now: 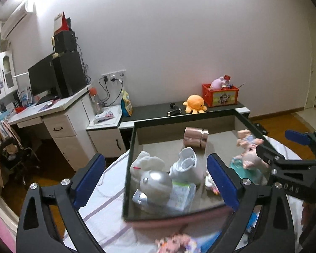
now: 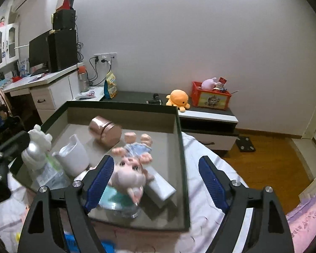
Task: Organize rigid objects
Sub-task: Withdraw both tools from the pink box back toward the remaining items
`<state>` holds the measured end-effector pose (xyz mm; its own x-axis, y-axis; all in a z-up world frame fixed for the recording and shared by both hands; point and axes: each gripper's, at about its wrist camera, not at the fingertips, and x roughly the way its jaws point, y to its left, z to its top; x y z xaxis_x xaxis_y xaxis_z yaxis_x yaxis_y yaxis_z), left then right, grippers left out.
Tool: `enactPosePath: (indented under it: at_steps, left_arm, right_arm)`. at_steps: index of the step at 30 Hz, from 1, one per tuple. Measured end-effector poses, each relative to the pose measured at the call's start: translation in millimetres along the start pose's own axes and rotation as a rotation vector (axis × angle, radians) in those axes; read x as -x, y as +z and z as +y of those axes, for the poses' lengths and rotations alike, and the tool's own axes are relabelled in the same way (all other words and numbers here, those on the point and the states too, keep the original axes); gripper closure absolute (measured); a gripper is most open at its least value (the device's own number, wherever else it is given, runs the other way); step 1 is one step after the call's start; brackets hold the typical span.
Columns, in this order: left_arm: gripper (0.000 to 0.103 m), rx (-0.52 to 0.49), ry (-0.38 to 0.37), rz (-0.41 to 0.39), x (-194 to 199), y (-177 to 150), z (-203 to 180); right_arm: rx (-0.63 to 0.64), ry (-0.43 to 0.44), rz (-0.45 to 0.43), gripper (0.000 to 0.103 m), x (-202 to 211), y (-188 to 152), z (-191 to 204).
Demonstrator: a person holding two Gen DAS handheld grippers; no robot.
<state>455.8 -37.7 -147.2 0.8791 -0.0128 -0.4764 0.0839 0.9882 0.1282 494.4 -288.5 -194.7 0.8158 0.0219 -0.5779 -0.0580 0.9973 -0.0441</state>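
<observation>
A pink pig doll in a blue dress is seen lying head-down inside the dark-rimmed tray, over a teal-based clear object and against a white box. It is touched, or nearly touched, on one side by the left blue pad of the right gripper; the other pad is held well apart, out past the tray's rim, so the jaws are spread wide and nothing is clamped. This gripper is pointed forward and slightly downward over the tray's near right corner.

Behind the doll a copper-coloured tin is found on its side, with a white jug-like container and a silver rounded object toward the tray's left part, beside a white plush figure.

The left gripper is held low before the tray's near left corner, angled forward, its jaws likewise spread and empty. The tray is set on a bed with a striped sheet.
</observation>
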Motion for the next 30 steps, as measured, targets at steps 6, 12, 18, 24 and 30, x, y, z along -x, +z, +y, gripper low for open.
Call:
enactPosePath:
  at_steps: [6, 12, 18, 24, 30]
  left_arm:
    - [0.001, 0.018, -0.011, -0.077, 65, -6, 5]
    - [0.0, 0.039, -0.025, -0.175, 141, -17, 3]
    - [0.0, 0.077, -0.055, -0.241, 205, -33, 10]
    - [0.0, 0.081, -0.015, -0.3, 252, -50, 11]
    - [0.0, 0.097, 0.012, -0.312, 270, -56, 14]
  right_arm:
    - [-0.067, 0.07, -0.047, 0.019, 62, -14, -4]
    - [-0.033, 0.067, -0.188, 0.017, 151, -34, 14]
    - [-0.027, 0.047, -0.296, 0.017, 225, -52, 18]
    - [-0.015, 0.023, -0.362, 0.016, 277, -75, 25]
    - [0.0, 0.016, -0.378, 0.016, 302, -86, 30]
